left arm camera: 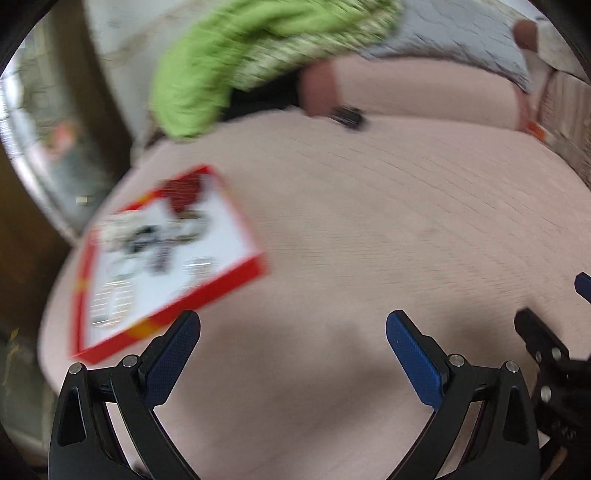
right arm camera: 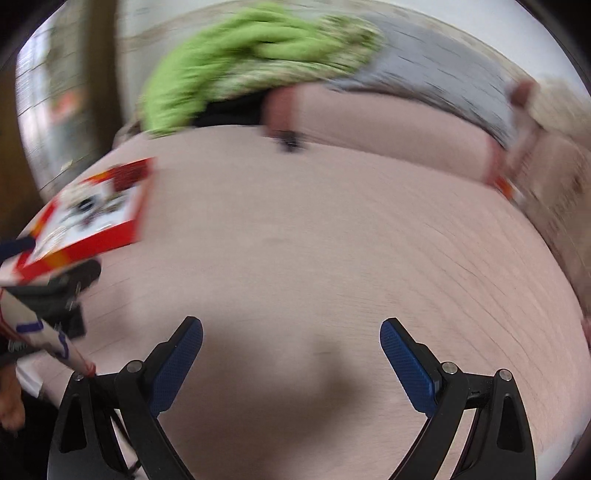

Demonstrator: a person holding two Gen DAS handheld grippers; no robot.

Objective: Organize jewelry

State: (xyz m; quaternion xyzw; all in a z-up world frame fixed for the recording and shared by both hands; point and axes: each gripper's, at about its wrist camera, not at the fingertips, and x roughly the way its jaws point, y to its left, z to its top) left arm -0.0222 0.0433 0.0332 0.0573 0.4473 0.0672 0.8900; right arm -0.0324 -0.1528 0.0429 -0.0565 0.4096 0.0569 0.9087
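A flat red-rimmed box [left arm camera: 166,258] with a white inside lies on the pale wooden table [left arm camera: 369,221], holding several small dark and silvery jewelry pieces, blurred by motion. My left gripper [left arm camera: 291,332] is open over bare table, just right of the box's near corner. In the right wrist view the red-rimmed box [right arm camera: 92,214] sits far left. My right gripper [right arm camera: 291,336] is open and empty above the table [right arm camera: 332,240]. The other gripper [right arm camera: 62,284] shows at the left edge below the box.
A green cloth [left arm camera: 258,55] and a grey quilted cover [left arm camera: 443,33] lie beyond the table's far edge. A small dark object [left arm camera: 347,116] rests near that edge. The right gripper's fingertips [left arm camera: 535,332] show at the right of the left wrist view.
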